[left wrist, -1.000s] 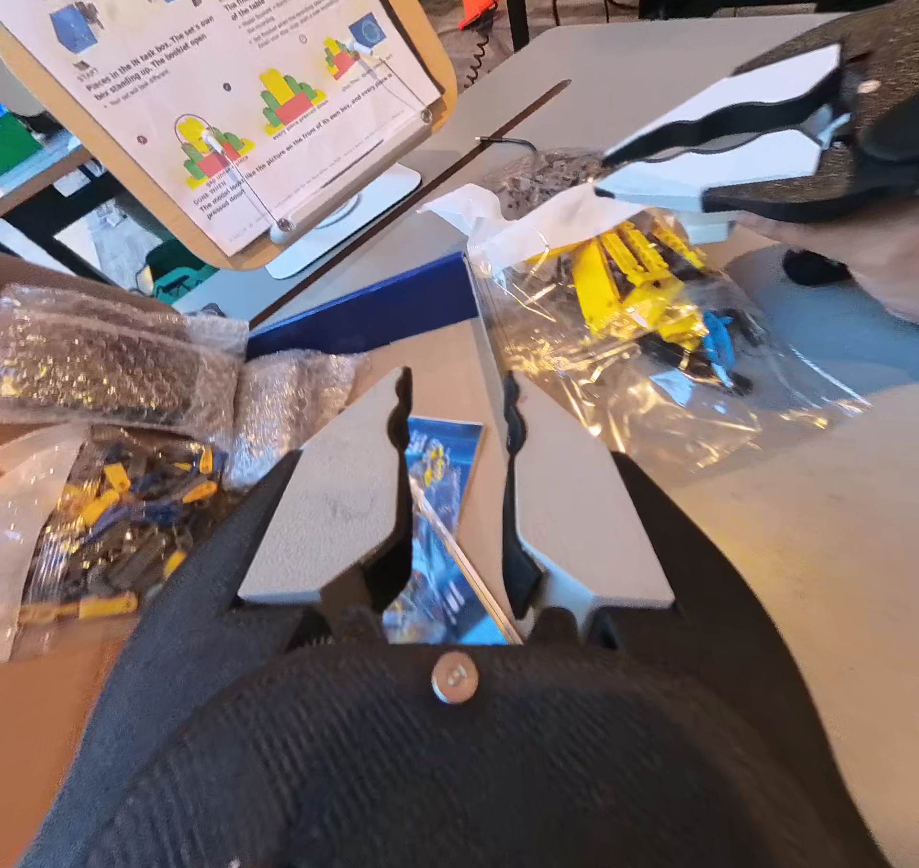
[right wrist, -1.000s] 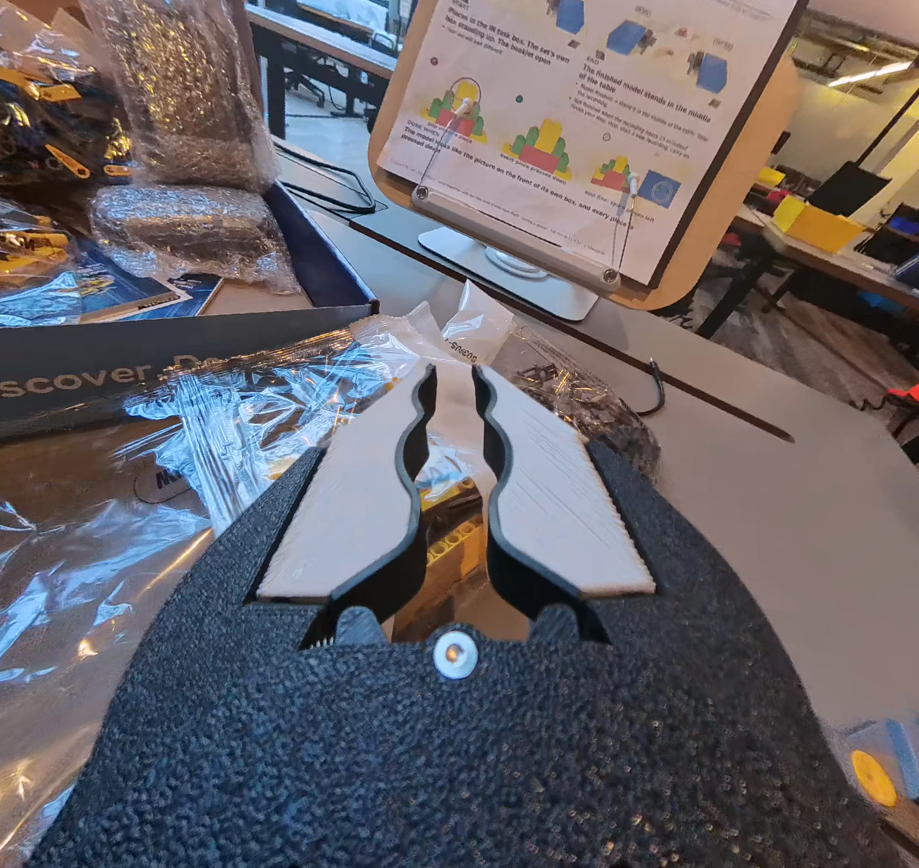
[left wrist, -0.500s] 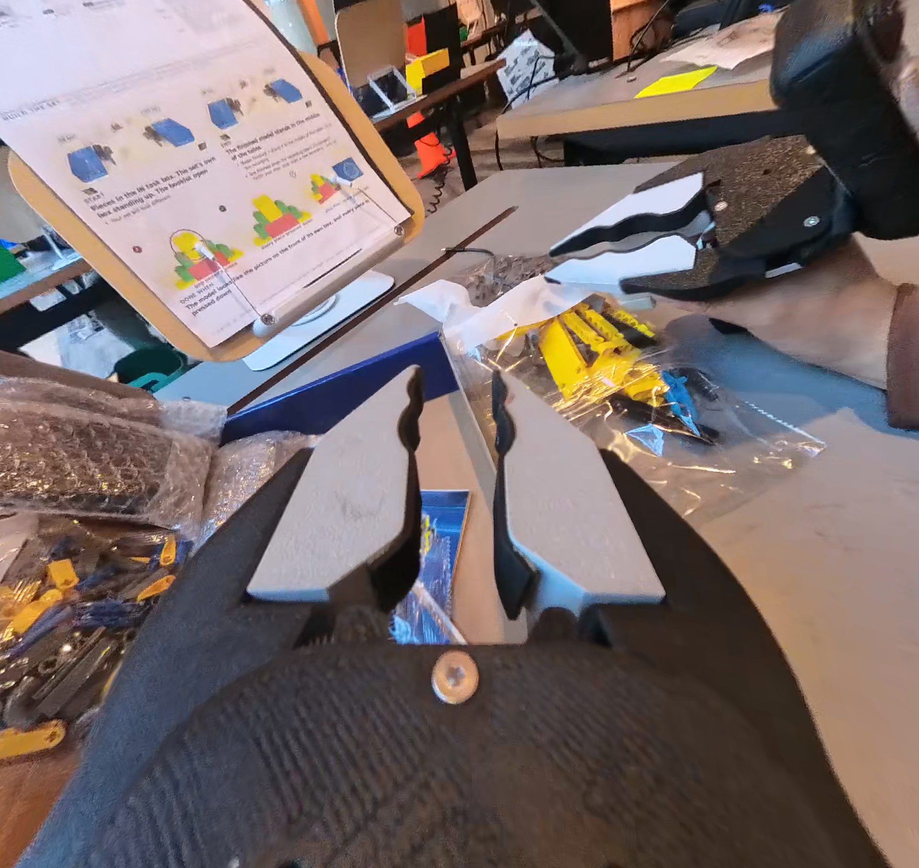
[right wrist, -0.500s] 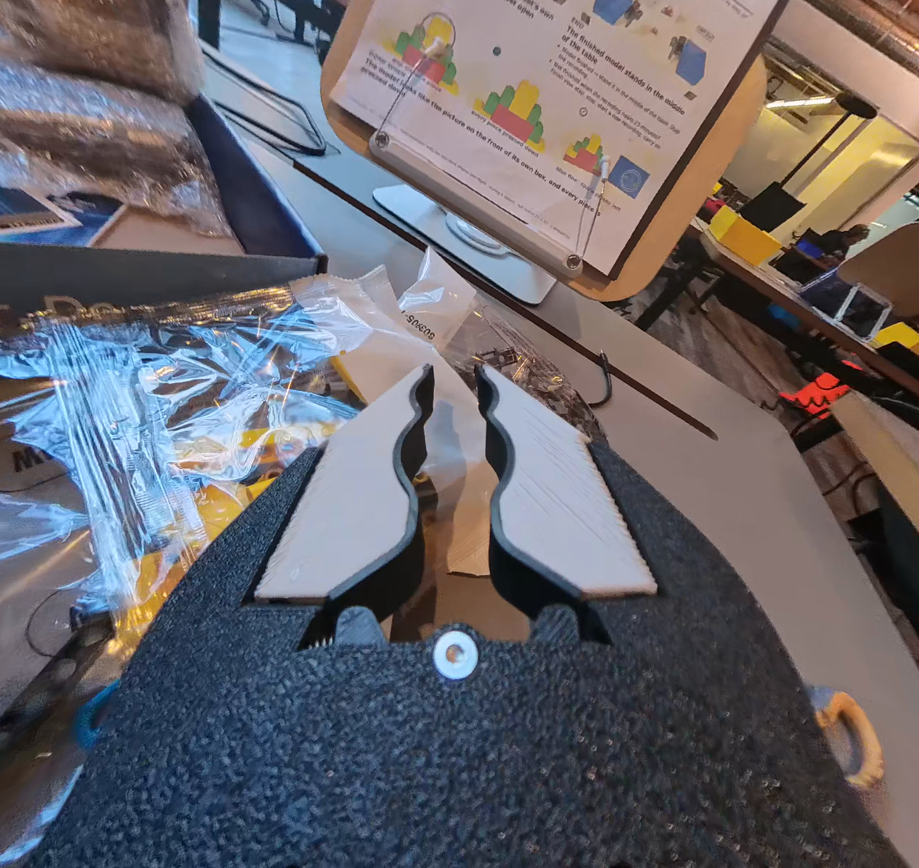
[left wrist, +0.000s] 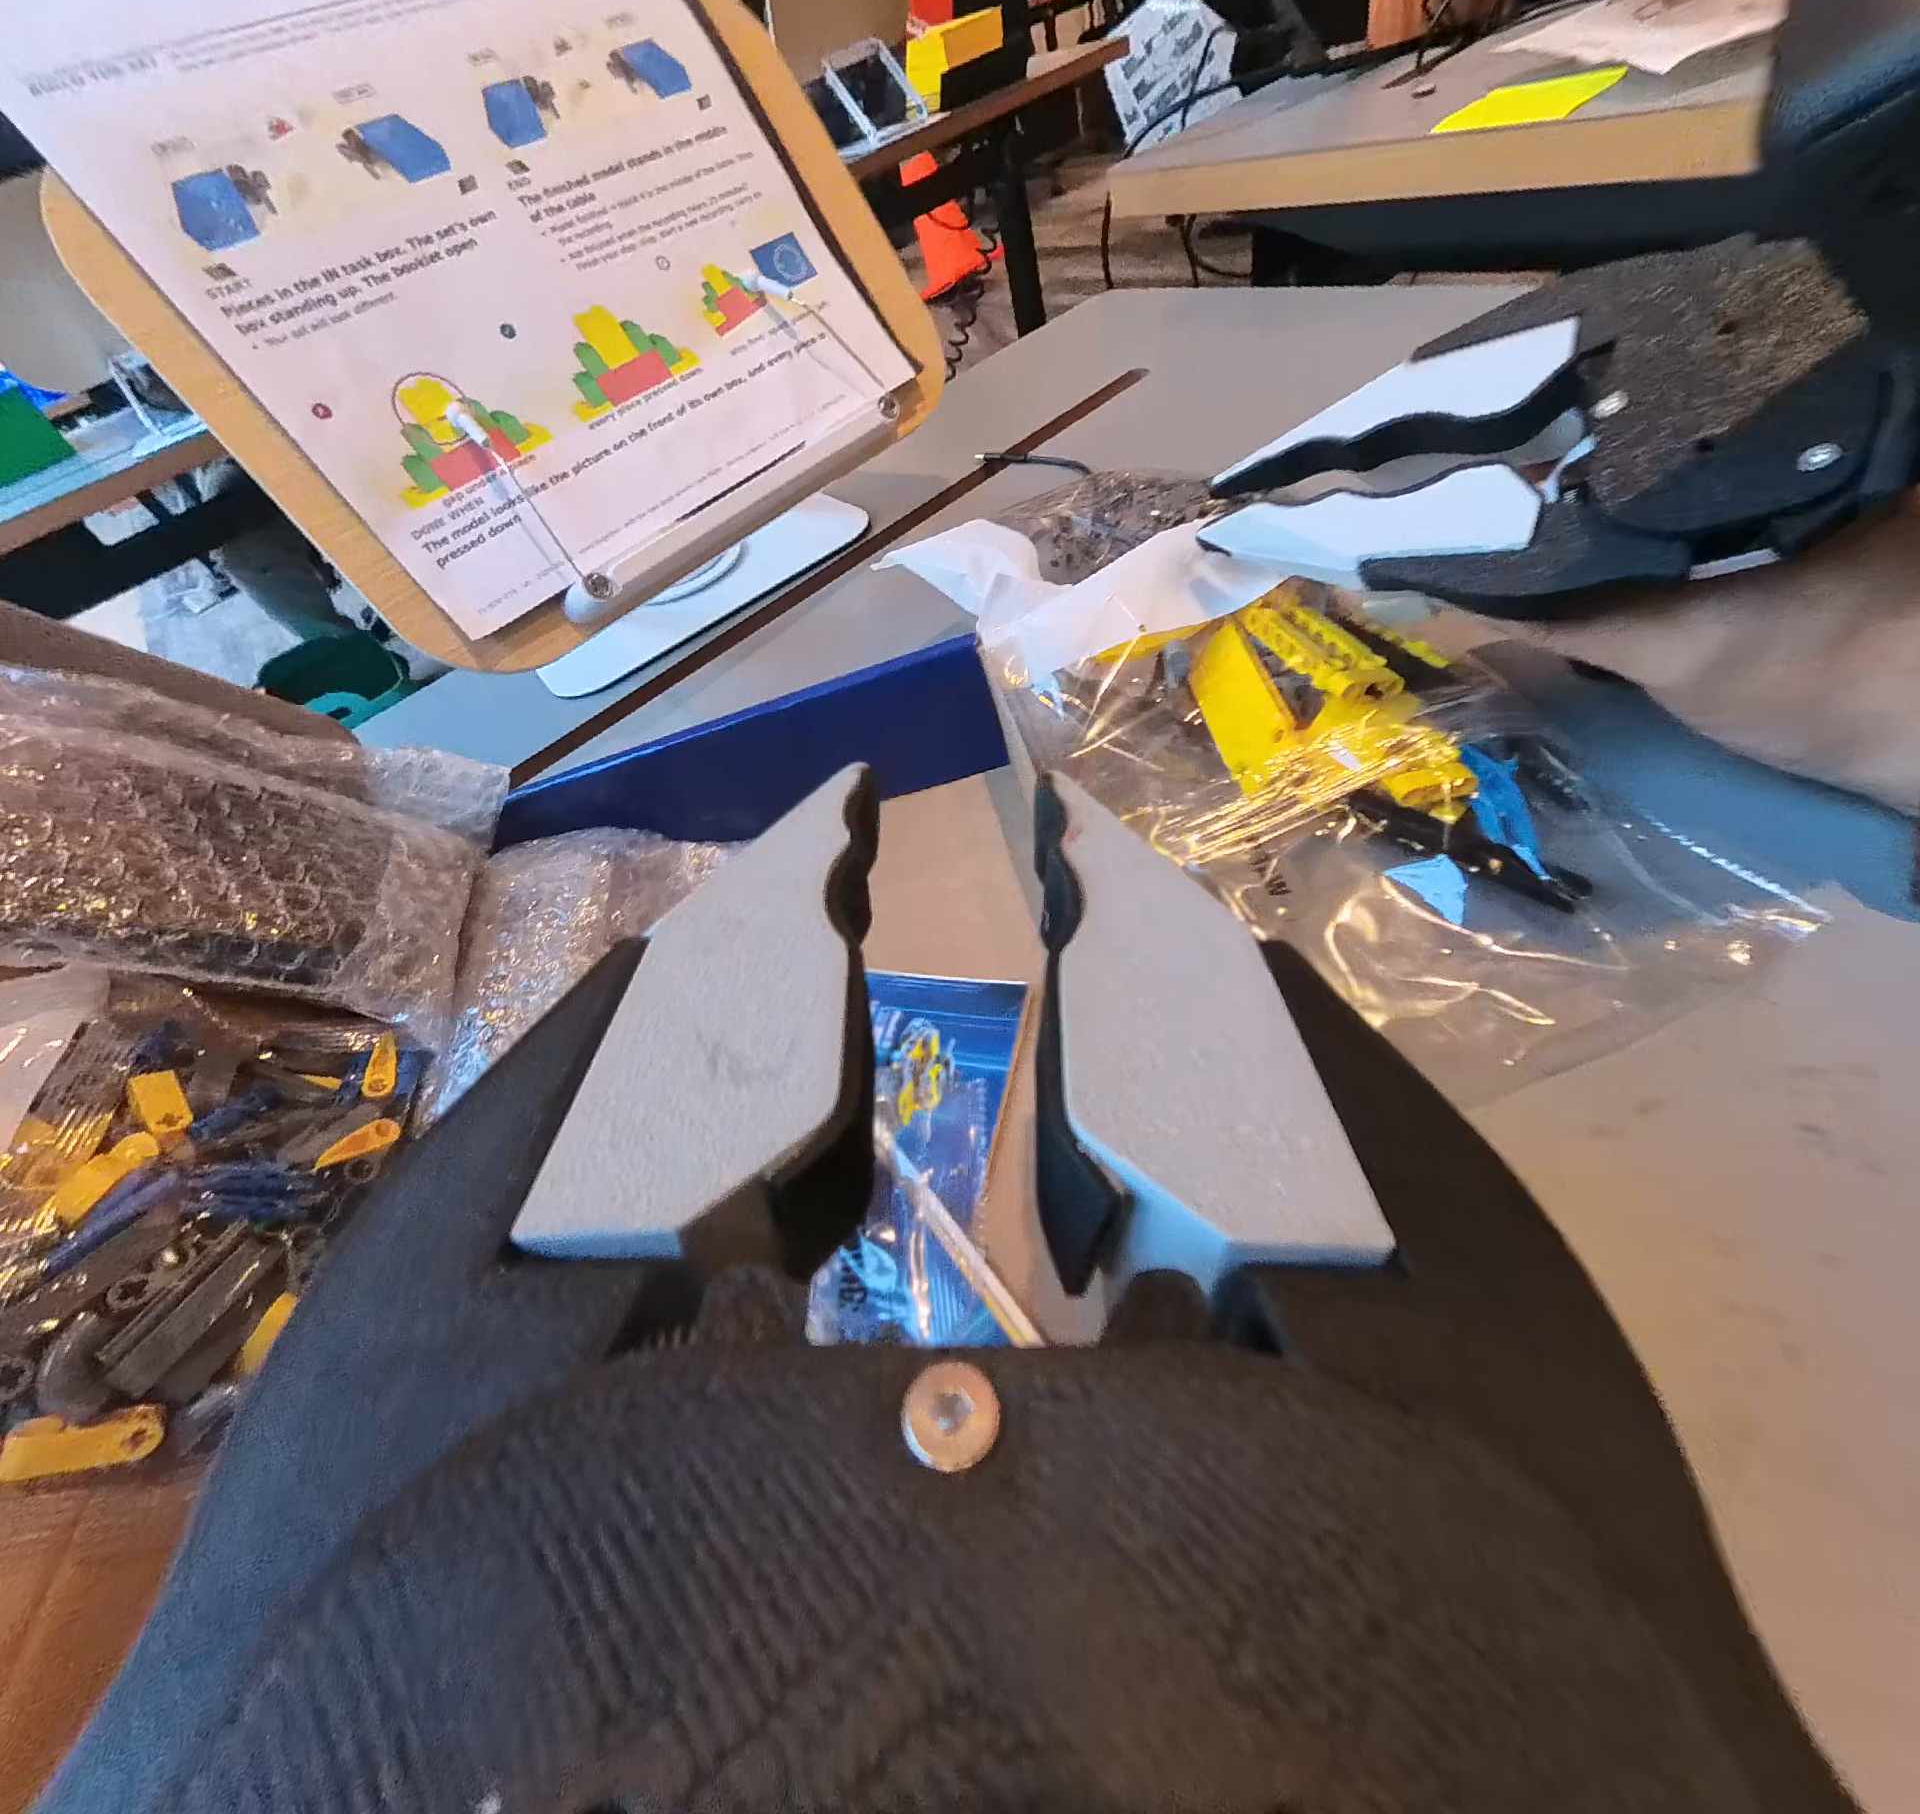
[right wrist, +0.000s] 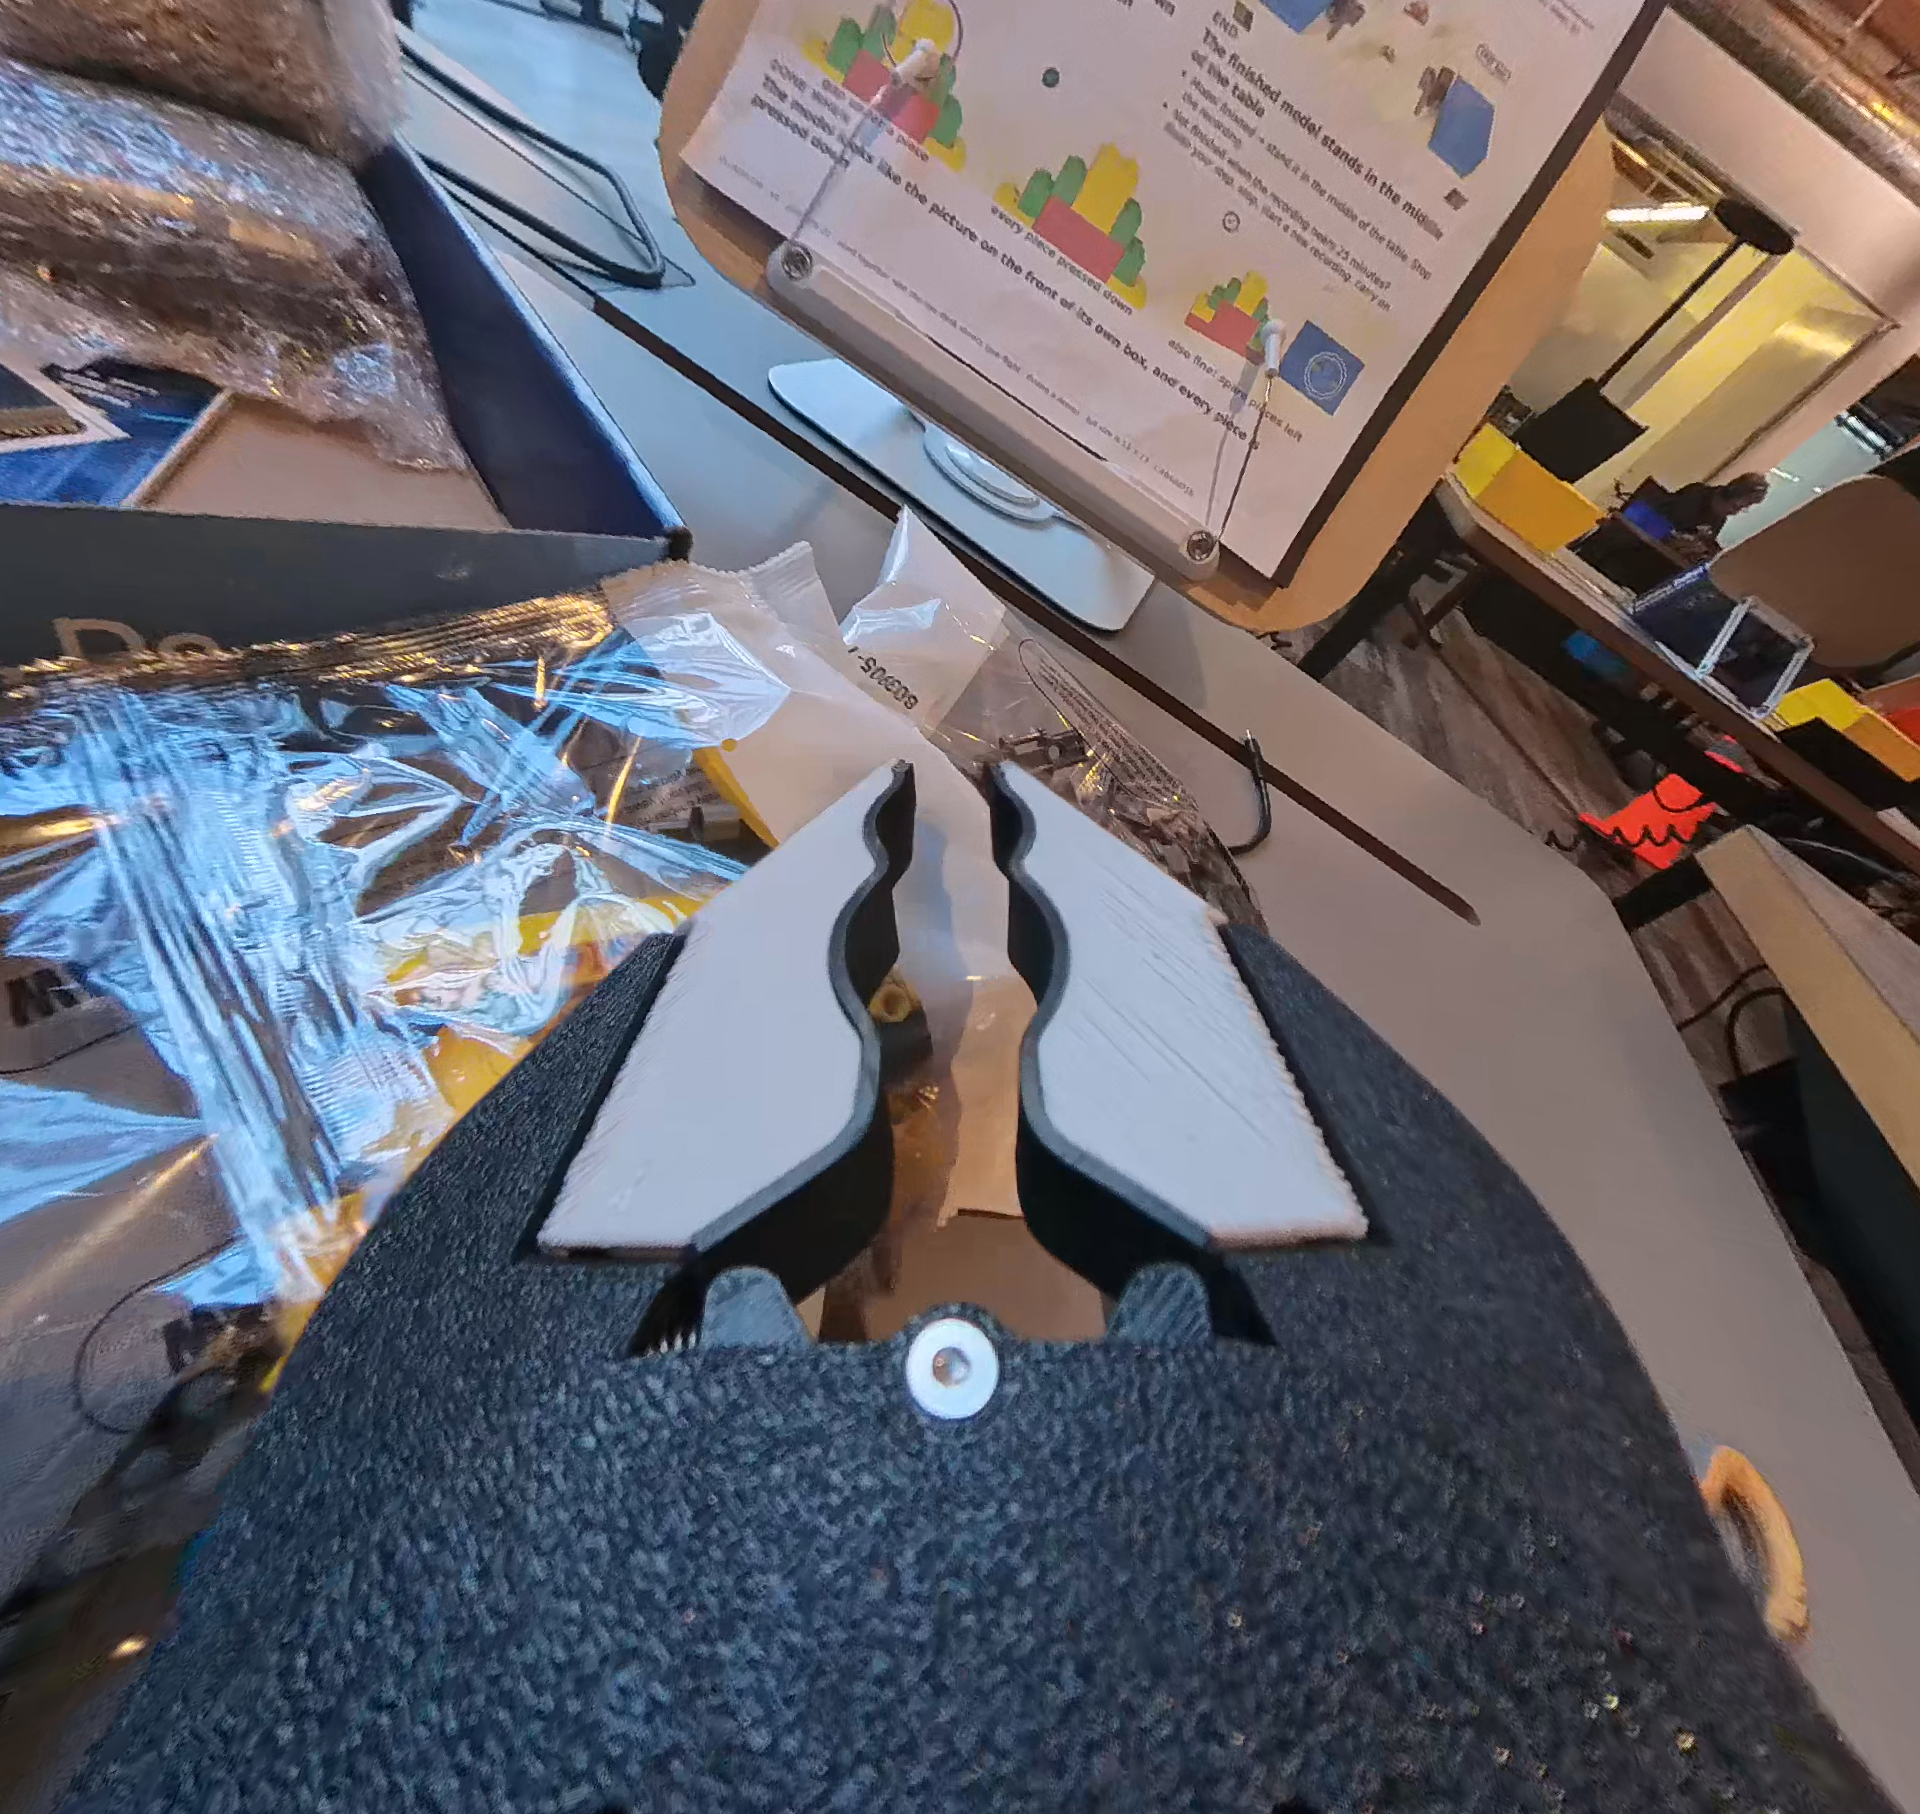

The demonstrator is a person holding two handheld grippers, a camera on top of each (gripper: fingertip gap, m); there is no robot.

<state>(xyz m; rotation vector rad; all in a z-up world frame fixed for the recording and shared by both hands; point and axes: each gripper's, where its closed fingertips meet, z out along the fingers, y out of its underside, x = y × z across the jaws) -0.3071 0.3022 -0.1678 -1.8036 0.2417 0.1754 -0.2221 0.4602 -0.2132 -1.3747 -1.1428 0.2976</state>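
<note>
The bag (left wrist: 1382, 808), clear plastic with yellow, black and blue building pieces inside, lies on the grey worktop (left wrist: 1714, 1193) just right of the blue box (left wrist: 790, 756). The right gripper (left wrist: 1210, 515) is at the bag's white top strip (left wrist: 1101, 590); its jaws stand a little apart with the strip seeming to run between them, though whether they pinch it I cannot tell. The left gripper (left wrist: 951, 834) hangs over the box, jaws apart and holding nothing, above a blue booklet (left wrist: 935, 1068) on the box floor. To its left lie a second bag of parts (left wrist: 156, 1172) and two bubble-wrap bundles (left wrist: 208, 850). Behind the box, an instruction sheet (right wrist: 1143, 102) stands on a wooden board with a white foot (left wrist: 717, 569).
</note>
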